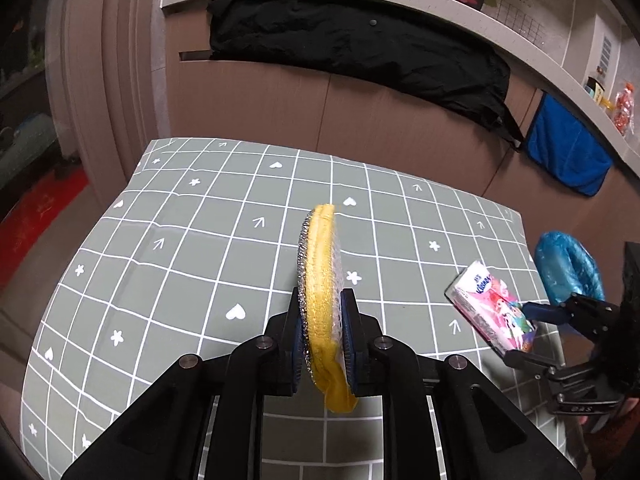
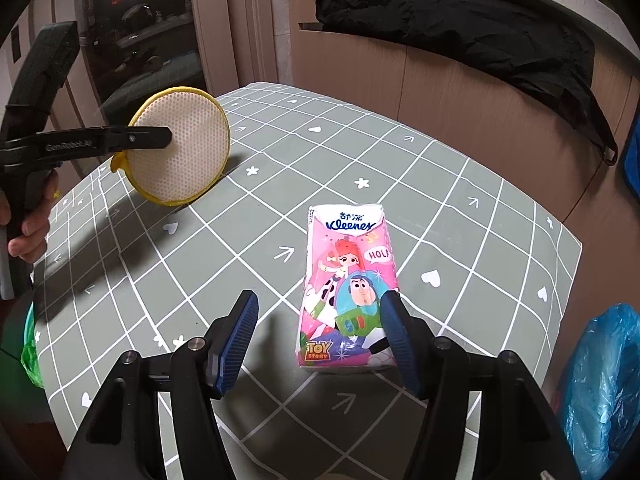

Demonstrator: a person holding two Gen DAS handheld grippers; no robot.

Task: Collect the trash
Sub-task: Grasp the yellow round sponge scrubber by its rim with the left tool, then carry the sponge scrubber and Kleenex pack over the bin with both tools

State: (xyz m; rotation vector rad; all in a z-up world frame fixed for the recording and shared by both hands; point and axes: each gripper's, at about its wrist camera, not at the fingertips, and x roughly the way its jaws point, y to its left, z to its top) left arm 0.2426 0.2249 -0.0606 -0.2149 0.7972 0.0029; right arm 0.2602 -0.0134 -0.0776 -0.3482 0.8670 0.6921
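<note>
A round yellow scrub pad (image 1: 320, 256) with a white mesh face (image 2: 180, 148) is held on edge above the grey checked tablecloth (image 1: 180, 260). My left gripper (image 1: 322, 300) is shut on it, both blue pads pressing its sides; in the right wrist view the left gripper (image 2: 160, 136) is at the far left. A pink Kleenex tissue pack (image 2: 348, 284) lies on the cloth near the front right. My right gripper (image 2: 320, 300) stands open around it: the right finger (image 2: 396, 332) touches the pack's edge, while the left finger sits well apart. The left wrist view shows the pack (image 1: 492, 312) at the right.
A bin lined with a blue bag (image 2: 604, 392) stands beside the table's right edge. A green bag (image 2: 30, 356) hangs at the left edge. A black jacket (image 1: 360, 48) and a blue cloth (image 1: 568, 152) hang on the cardboard wall behind. A hand (image 2: 28, 232) grips the left handle.
</note>
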